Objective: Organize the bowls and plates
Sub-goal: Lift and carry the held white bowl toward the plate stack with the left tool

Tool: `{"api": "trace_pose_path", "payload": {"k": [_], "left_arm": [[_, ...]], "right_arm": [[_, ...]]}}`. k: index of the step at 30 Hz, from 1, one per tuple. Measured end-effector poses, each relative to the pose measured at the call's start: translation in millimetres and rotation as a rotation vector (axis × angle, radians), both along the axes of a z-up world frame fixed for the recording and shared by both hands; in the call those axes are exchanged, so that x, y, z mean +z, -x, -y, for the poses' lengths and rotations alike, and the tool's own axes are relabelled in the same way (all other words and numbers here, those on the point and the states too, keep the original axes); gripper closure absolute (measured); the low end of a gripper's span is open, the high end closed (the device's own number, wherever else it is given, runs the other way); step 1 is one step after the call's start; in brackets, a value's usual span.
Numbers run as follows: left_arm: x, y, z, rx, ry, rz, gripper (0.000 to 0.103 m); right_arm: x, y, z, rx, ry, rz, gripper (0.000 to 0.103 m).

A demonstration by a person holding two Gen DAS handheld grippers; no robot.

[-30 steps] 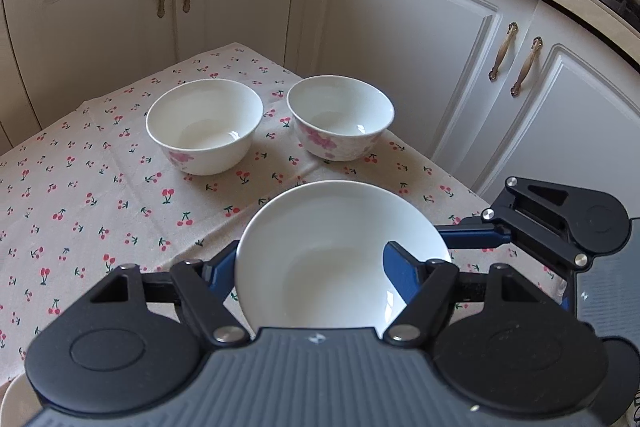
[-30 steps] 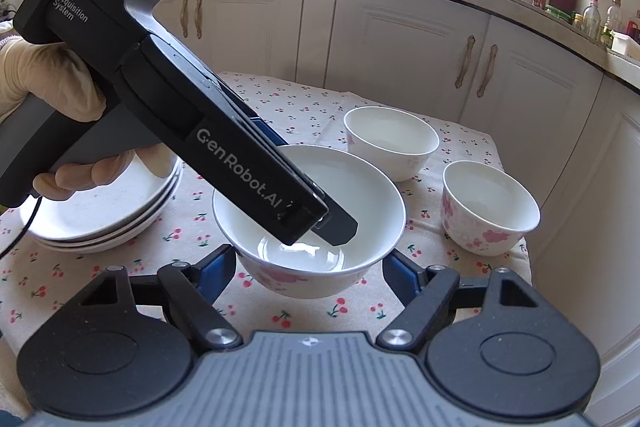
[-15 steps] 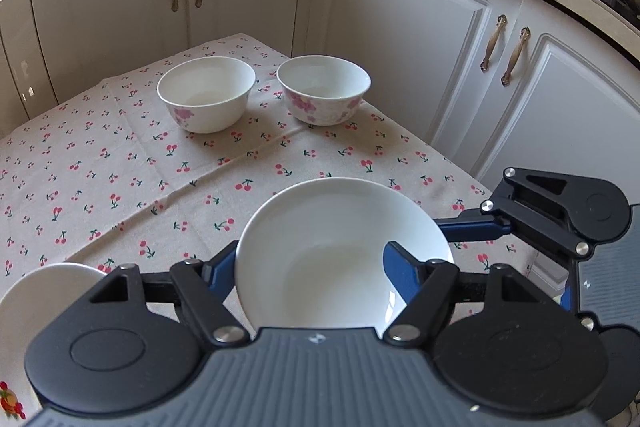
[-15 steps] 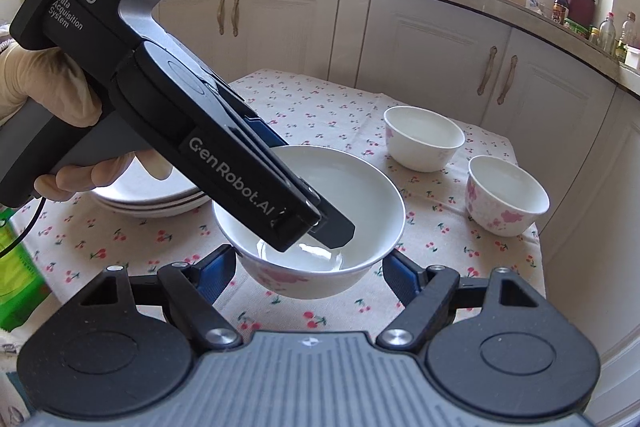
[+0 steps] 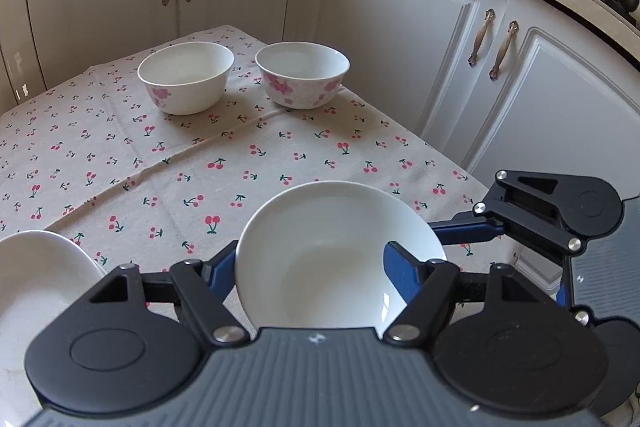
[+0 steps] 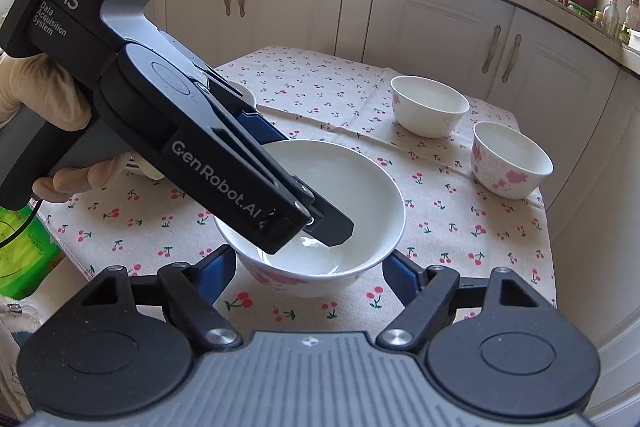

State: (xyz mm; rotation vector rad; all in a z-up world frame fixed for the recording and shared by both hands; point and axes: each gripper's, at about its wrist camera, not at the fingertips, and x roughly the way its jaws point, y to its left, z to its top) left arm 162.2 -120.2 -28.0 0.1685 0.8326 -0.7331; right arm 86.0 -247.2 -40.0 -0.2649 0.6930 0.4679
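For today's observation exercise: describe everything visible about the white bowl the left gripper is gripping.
The white glossy ceramic-looking bowl with pink flowers is round, wide, empty and upright. The left gripper pinches its near-left rim, one finger inside. It hangs above the cherry-print tablecloth, between the right gripper's open blue fingers, which do not touch it.

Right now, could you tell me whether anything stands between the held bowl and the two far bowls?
Nothing visible does: only cherry tablecloth lies between the held bowl and the far left bowl or the far right bowl.

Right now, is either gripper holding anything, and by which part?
The left gripper holds the bowl by its rim, one finger inside. The right gripper is open, holding nothing.
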Motion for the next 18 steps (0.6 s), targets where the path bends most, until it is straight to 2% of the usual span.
{"api": "trace_pose_path", "payload": {"k": [18], "left_arm": [[-12.6, -5.1, 6.4, 0.022, 0.048, -0.013, 0.028]], "right_arm": [[-4.5, -4.5, 9.6, -0.018, 0.014, -0.026, 0.019]]}}
